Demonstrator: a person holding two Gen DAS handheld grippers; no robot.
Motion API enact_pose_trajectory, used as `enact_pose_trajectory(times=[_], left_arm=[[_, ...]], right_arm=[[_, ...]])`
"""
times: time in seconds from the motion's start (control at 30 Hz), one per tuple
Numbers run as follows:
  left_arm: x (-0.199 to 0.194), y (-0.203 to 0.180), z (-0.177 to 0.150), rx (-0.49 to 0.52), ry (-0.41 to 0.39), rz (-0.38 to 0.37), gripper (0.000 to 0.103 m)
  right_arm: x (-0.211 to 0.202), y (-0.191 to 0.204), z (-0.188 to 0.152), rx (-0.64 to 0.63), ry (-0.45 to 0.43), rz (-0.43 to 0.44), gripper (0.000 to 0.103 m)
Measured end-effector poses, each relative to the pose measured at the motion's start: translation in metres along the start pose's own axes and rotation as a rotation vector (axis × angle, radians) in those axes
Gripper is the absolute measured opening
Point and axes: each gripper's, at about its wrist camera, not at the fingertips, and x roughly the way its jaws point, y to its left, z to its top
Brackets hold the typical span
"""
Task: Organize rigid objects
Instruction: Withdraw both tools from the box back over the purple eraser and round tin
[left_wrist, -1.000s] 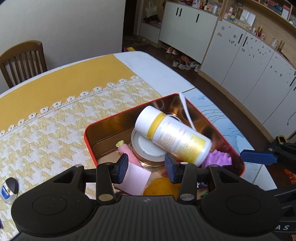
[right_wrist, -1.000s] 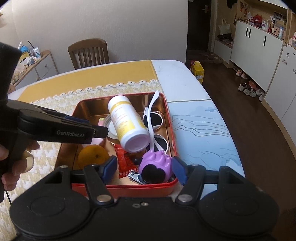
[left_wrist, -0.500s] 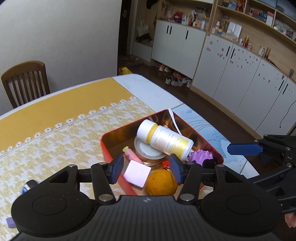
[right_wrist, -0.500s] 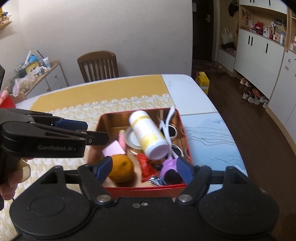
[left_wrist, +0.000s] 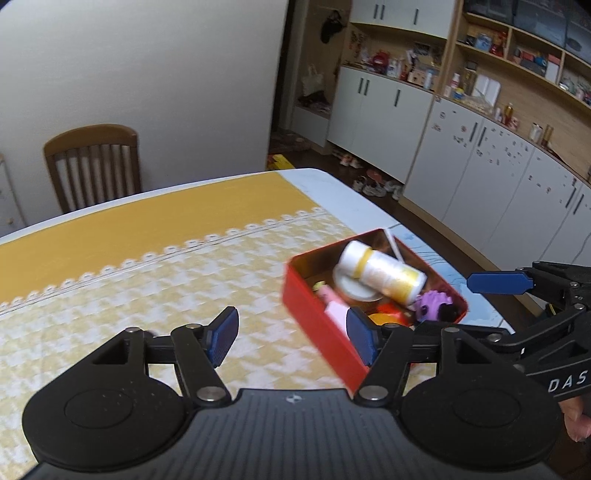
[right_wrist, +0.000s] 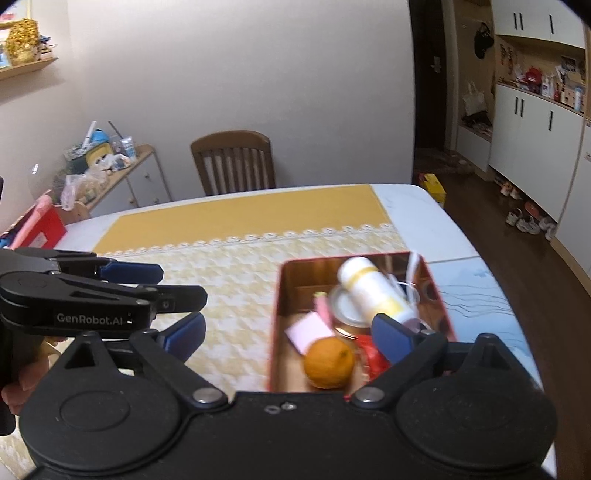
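A red tin box (left_wrist: 314, 314) (right_wrist: 275, 317) sits on the yellow patterned tablecloth near the table's right edge. Inside lie a white bottle with a yellow band (left_wrist: 384, 273) (right_wrist: 373, 291), a round lidded jar (right_wrist: 345, 308), a pink pad (right_wrist: 308, 330), an orange (right_wrist: 328, 362), a red wrapper (right_wrist: 373, 356) and a purple toy (left_wrist: 434, 302). My left gripper (left_wrist: 291, 338) is open and empty, raised above the cloth left of the box. My right gripper (right_wrist: 291, 336) is open and empty, raised above the box's near left side.
A wooden chair (left_wrist: 92, 162) (right_wrist: 234, 160) stands behind the table at the wall. A cluttered sideboard (right_wrist: 107, 166) is at the left. White cabinets (left_wrist: 480, 177) line the right wall. The table edge (right_wrist: 491, 280) runs just right of the box.
Both grippers have pulled back and up from the box, and both views shifted left, so the box now sits further right and smaller. Both grippers stay open and empty.
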Motion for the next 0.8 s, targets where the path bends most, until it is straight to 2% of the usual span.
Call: enact_pose_trajectory(times=[0.1,0.2,0.37,0.8], left_arm=[[-0.011,0.018,-0.008,-0.015,-0.012,0.023,0.071],[-0.02,0.035,-0.016,-0.028,-0.011,0.044,0.072],[-0.033,0.064,-0.031,-0.074,-0.022,0.097,0.08],[-0.043,0.134,-0.075,-0.214,-0.037,0.275,0.082]], right_arm=[[0.001,0.017,0.001,-0.01,-0.012,0.023,0.102],[0.005,0.035,0.002,-0.026,-0.022,0.047,0.103],[0.015,0.062,0.003,-0.048,-0.013,0.079,0.103],[0.066,0.117,0.017,-0.093,0.063,0.125,0.103]])
